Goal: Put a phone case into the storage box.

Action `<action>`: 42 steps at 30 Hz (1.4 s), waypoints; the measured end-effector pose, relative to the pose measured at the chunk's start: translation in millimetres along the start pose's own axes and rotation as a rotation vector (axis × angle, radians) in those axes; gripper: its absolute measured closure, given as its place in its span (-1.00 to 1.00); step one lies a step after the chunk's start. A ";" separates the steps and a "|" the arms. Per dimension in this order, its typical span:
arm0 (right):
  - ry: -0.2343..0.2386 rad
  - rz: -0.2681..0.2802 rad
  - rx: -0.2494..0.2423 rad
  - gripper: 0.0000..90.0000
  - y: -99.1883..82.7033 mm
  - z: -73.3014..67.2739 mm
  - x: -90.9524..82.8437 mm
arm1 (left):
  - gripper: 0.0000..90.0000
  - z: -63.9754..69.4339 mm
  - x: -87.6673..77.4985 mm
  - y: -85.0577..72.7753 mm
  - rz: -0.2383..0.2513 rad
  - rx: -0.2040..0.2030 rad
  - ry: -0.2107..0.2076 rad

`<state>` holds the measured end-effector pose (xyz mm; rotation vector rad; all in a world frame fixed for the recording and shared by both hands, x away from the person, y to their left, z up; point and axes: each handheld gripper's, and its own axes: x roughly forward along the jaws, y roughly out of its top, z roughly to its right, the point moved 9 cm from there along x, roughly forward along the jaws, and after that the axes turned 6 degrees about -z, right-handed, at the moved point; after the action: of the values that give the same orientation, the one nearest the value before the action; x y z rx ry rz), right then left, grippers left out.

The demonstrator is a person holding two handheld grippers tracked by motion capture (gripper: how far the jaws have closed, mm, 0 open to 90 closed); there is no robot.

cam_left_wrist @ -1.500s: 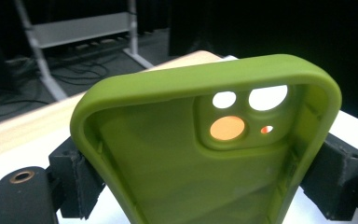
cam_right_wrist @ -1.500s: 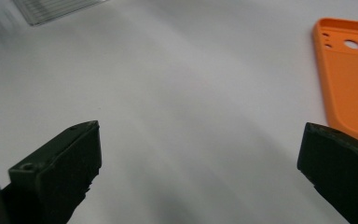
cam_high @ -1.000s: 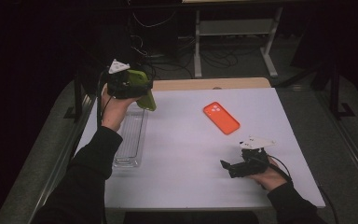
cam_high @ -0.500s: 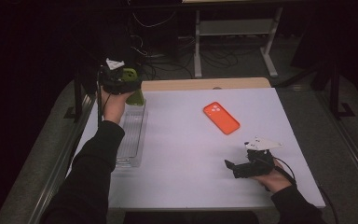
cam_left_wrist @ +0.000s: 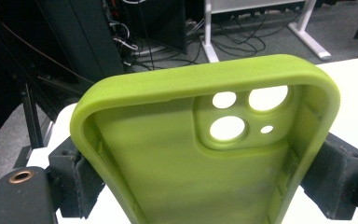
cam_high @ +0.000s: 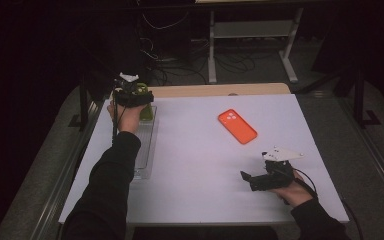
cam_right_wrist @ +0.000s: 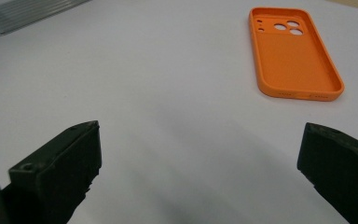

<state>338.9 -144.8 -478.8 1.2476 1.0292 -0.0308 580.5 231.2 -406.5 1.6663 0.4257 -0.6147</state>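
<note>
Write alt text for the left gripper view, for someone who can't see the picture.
A lime-green phone case is clamped by its two long edges between the left gripper's black jaws, open inner side and camera cutouts facing the camera. Behind it lie the white table edge and a dark floor strewn with cables.

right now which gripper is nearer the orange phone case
Right. The right gripper rests open on the table just short of the orange phone case; the left gripper holds a green phone case over the clear tray.
</note>
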 end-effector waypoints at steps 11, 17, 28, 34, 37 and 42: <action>0.006 0.000 -0.002 -1.00 0.0 -0.8 0.2 | -0.73 3.9 11.2 -11.1 -0.014 0.006 0.014; 0.011 0.002 0.002 -1.00 0.2 -1.1 -0.2 | -0.74 5.3 15.2 -17.4 -0.010 0.004 0.008; 0.010 0.000 -0.001 -1.00 0.0 -1.5 0.1 | -1.00 5.6 16.6 -19.9 -0.023 -0.019 -0.050; 0.010 0.001 -0.002 -1.00 0.1 -1.5 0.4 | -1.00 3.5 8.5 -16.2 -0.013 -0.006 -0.064; 0.009 0.002 -0.001 -1.00 0.3 -1.3 0.4 | -1.00 1.6 1.1 -17.6 -0.037 0.012 -0.086; 0.012 0.002 0.005 -1.00 1.9 -0.9 2.4 | -1.00 -0.2 -10.5 -17.3 -0.031 0.023 -0.106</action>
<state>340.7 -142.2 -478.9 1.2542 1.0387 -0.0246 562.0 235.3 -413.6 1.6431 0.3694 -0.7304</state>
